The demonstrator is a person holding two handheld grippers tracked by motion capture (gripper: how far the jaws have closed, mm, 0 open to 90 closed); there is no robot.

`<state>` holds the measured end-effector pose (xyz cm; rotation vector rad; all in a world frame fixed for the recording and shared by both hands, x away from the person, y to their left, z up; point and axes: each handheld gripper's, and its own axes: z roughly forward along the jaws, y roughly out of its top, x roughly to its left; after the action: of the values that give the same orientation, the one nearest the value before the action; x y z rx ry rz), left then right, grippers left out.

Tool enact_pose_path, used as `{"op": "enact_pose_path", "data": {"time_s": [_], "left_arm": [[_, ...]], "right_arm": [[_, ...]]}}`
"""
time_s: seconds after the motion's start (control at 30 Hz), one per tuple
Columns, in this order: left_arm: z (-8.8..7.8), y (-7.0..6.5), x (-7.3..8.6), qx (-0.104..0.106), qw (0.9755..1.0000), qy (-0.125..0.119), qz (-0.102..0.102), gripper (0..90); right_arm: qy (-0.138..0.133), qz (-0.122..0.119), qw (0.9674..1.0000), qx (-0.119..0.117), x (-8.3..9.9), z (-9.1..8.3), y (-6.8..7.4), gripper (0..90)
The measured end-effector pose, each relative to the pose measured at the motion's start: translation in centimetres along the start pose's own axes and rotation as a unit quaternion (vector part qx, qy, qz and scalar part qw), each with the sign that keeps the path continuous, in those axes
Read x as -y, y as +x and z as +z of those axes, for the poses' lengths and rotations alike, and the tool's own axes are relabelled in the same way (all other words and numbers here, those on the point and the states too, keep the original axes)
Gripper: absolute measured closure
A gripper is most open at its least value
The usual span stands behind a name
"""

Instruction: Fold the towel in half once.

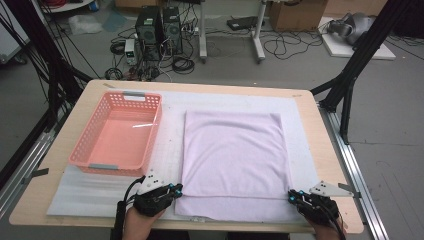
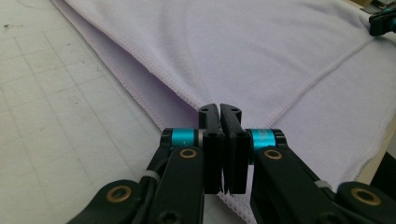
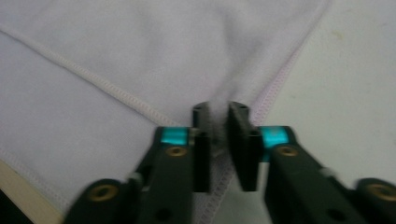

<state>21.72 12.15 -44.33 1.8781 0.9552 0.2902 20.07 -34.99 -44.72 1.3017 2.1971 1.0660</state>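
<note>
A pale lilac cloth [image 1: 232, 155] lies flat on the white mat [image 1: 170, 150] that covers the wooden table [image 1: 320, 145], a little to the 3 o'clock side of the table's middle, folded so that an upper layer sits on a slightly longer lower layer whose strip shows along the 6 o'clock edge. The left gripper [image 1: 176, 190] rests at the cloth's 7 o'clock corner, and in the left gripper view its jaws stand pressed together on the stitched hem of the cloth [image 2: 261, 51], the fabric gathered into a small pinch between the pads. The right gripper [image 1: 292, 196] sits at the cloth's 5 o'clock corner; in the right gripper view its jaws stand narrow, with a ridge of cloth [image 3: 140, 51] caught between them, though that picture is blurred. Both of the person's hands come in from the 6 o'clock edge of the table, well apart, one at each near corner. A salmon-pink plastic basket [image 1: 117, 162] stands on the mat at 9 o'clock from the cloth, just beside it and not touching. Beyond the table, at 12 o'clock, computer towers [image 1: 159, 27] and loose cables lie on the grey floor.
</note>
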Motion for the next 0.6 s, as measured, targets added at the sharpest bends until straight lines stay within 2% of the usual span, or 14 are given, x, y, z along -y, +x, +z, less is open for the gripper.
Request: {"op": "enact_pose_path", "data": {"time_s": [0.23, 0.3, 0.5, 0.6], "left_arm": [[-1.3, -0.5, 0.1, 0.013, 0.9998, -0.010, -0.011, 87.6], [-1.8, -0.7, 0.3, 0.017, 0.9998, -0.008, -0.010, 87.6], [-3.3, -1.4, 0.9, 0.026, 0.9996, -0.007, -0.013, 87.6], [-4.2, -1.9, 1.3, 0.034, 0.9994, -0.006, -0.008, 87.6]], "right_arm": [[-0.010, 0.004, 0.9999, -0.008, 0.1, -1.3, 0.1, 85.6], [-0.012, 0.010, 0.9998, -0.015, 0.1, -1.7, 0.3, 85.6], [-0.016, 0.005, 0.9995, -0.027, 0.8, -3.5, 1.3, 85.6], [-0.019, 0.004, 0.9993, -0.033, 1.2, -4.5, 1.7, 85.6]]}}
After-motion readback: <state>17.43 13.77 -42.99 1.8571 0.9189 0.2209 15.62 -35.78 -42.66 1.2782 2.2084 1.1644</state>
